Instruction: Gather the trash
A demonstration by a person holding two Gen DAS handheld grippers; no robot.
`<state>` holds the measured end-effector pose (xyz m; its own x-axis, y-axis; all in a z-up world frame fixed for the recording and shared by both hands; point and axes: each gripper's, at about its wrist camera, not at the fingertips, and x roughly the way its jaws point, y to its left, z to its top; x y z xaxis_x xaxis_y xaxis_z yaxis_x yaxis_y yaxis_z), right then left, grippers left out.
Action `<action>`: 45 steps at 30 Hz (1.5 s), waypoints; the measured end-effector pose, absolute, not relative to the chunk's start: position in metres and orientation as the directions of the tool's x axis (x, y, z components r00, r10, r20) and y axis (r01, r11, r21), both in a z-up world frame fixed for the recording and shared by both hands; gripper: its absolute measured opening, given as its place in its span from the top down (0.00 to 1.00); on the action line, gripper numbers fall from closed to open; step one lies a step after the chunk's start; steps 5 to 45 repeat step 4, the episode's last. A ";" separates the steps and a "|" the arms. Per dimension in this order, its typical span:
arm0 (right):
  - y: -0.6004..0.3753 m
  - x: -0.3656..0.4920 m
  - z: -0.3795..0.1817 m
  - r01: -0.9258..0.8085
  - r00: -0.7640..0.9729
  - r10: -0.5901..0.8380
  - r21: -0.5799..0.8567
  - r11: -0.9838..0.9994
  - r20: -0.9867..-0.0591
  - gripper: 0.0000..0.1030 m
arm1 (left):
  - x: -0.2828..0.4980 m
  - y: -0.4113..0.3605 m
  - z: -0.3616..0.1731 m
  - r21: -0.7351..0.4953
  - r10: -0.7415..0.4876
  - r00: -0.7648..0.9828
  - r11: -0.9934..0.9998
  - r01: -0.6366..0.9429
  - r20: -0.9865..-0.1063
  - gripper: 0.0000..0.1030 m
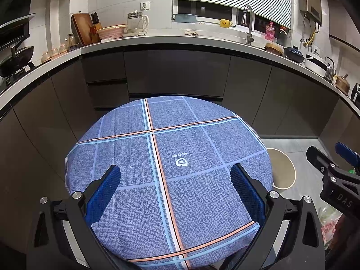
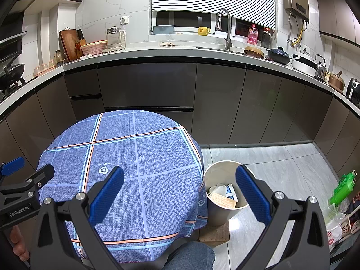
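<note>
Right wrist: spread right hand-held gripper above trash in bin; left hand-held gripper spread.

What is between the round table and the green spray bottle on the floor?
The trash bin, with paper scraps inside, stands between the table and the green spray bottle, in the right wrist view.

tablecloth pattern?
Blue tablecloth with a light-blue, white and orange plaid grid; clearest in the left wrist view.

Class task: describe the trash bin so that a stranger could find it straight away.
Find the round table with the blue checked cloth. On the grey floor at its right stands a pale, open-topped round bin, already holding crumpled paper and wrappers.
</note>
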<state>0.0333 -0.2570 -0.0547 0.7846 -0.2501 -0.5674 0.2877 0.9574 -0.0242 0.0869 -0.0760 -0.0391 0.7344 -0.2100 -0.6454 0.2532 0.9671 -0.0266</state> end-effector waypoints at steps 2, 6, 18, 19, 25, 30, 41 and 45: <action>-0.257 0.033 -0.055 0.288 0.784 -0.250 -0.024 0.957 -0.568 0.03 | 0.086 -0.076 -0.039 -0.025 -0.209 0.736 0.967 0.253 -0.644 0.08; -0.257 0.033 -0.055 0.288 0.784 -0.250 -0.023 0.957 -0.568 0.03 | 0.086 -0.076 -0.040 -0.025 -0.209 0.735 0.967 0.253 -0.645 0.08; -0.257 0.033 -0.055 0.288 0.784 -0.250 -0.023 0.957 -0.568 0.03 | 0.086 -0.076 -0.040 -0.025 -0.209 0.735 0.967 0.253 -0.645 0.08; -0.257 0.033 -0.055 0.288 0.784 -0.250 -0.023 0.957 -0.568 0.03 | 0.086 -0.076 -0.040 -0.025 -0.209 0.735 0.967 0.253 -0.645 0.08; -0.257 0.033 -0.055 0.288 0.784 -0.250 -0.023 0.957 -0.568 0.03 | 0.086 -0.076 -0.040 -0.025 -0.209 0.735 0.967 0.253 -0.645 0.08; -0.257 0.033 -0.055 0.288 0.784 -0.250 -0.023 0.957 -0.568 0.03 | 0.086 -0.076 -0.040 -0.025 -0.209 0.735 0.967 0.253 -0.645 0.08; -0.257 0.033 -0.055 0.288 0.784 -0.250 -0.023 0.957 -0.568 0.03 | 0.086 -0.076 -0.040 -0.025 -0.209 0.735 0.967 0.253 -0.645 0.08; -0.257 0.033 -0.055 0.288 0.784 -0.250 -0.023 0.957 -0.568 0.03 | 0.086 -0.076 -0.040 -0.025 -0.209 0.735 0.967 0.253 -0.645 0.08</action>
